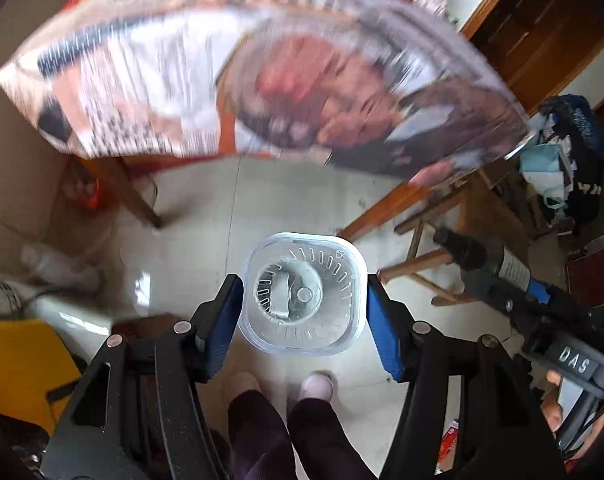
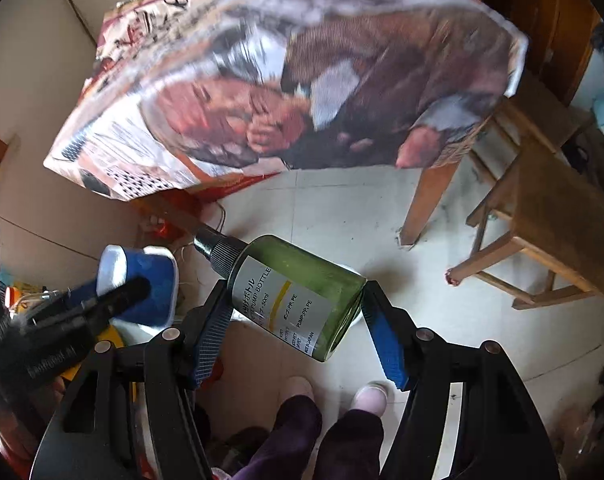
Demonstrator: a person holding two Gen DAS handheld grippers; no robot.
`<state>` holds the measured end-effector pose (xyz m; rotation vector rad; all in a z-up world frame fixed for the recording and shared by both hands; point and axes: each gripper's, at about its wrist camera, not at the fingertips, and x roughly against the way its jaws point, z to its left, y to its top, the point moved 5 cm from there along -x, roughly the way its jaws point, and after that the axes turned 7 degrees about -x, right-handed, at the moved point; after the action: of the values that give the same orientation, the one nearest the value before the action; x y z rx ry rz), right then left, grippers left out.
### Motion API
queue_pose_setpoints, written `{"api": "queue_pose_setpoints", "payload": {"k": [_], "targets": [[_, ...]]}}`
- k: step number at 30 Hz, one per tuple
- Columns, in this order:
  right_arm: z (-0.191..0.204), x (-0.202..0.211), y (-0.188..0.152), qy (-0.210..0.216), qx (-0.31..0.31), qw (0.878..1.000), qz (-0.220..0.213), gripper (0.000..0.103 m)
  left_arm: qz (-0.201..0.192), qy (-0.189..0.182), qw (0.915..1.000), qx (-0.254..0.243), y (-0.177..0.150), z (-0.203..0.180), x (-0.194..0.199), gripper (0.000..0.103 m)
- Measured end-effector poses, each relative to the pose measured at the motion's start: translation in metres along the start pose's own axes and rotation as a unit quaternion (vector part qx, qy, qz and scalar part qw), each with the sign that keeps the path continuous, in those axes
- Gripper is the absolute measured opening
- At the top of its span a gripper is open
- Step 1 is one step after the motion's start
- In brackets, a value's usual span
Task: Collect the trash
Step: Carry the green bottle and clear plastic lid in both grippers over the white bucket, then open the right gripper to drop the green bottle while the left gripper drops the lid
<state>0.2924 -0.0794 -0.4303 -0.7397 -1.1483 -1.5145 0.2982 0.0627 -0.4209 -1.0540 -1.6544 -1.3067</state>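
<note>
My left gripper (image 1: 302, 304) is shut on a clear square plastic cup (image 1: 302, 292), seen from its base, held above the tiled floor. My right gripper (image 2: 296, 304) is shut on a green pump bottle (image 2: 298, 292) with a white label and black neck, lying tilted between the blue pads. The bottle and right gripper also show at the right of the left wrist view (image 1: 498, 268). The cup in the left gripper shows at the left of the right wrist view (image 2: 138, 280). Both are held in front of a table.
A table draped with a printed newspaper-like cloth (image 1: 262, 80) stands ahead on wooden legs. A wooden stool (image 2: 542, 216) stands at the right. Clutter, a yellow item (image 1: 22, 368) and a plastic bottle (image 1: 58, 268) lie at the left. The person's feet (image 1: 318, 384) are below.
</note>
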Motion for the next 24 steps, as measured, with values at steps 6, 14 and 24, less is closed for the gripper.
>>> {"api": "queue_pose_setpoints", "payload": {"k": [6, 14, 24], "targets": [[-0.011, -0.042, 0.011, 0.025, -0.032, 0.999, 0.025, 0.078, 0.032, -0.002, 0.9995, 0.007, -0.01, 0.007, -0.053, 0.06], [-0.046, -0.051, 0.009, 0.008, -0.065, 0.996, 0.059, 0.079, 0.067, -0.022, 0.9974, 0.013, -0.002, -0.01, -0.105, 0.06], [-0.062, -0.017, 0.026, 0.004, -0.052, 0.998, 0.046, 0.079, 0.109, 0.002, 0.994, 0.01, 0.011, -0.036, -0.123, 0.065]]}}
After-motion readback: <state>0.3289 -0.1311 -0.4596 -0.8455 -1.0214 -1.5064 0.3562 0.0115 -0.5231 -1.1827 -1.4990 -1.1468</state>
